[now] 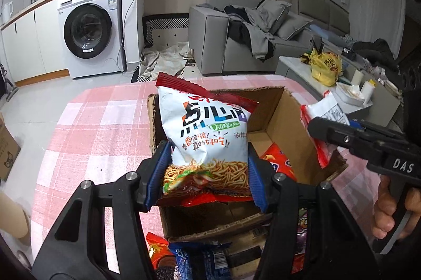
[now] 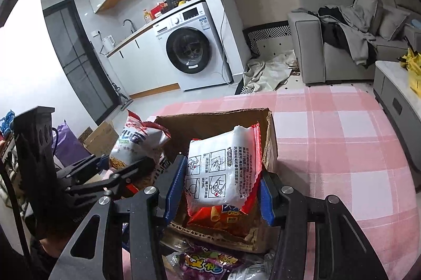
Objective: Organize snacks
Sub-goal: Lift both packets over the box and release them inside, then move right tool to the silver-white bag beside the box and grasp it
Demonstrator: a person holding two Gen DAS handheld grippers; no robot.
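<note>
The noodle bag [image 1: 208,137] hides most of the red bag [image 1: 189,86] behind it. Snack packets [image 1: 184,261] at the bottom edge of the left wrist view are cut off. The white packet [image 2: 221,169] covers much of the chip bag [image 2: 223,216] in the box [image 2: 210,119]; its small print is unreadable.

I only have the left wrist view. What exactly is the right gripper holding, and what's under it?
Observer: The right gripper is shut on a white packet printed with four instruction drawings.
Operator: And underneath?
Observer: Inside the cardboard box, an orange snack bag lies directly below the packet.
Operator: Anything in front of the box?
Observer: A purple snack bag lies on the table by the box's near wall.
</note>
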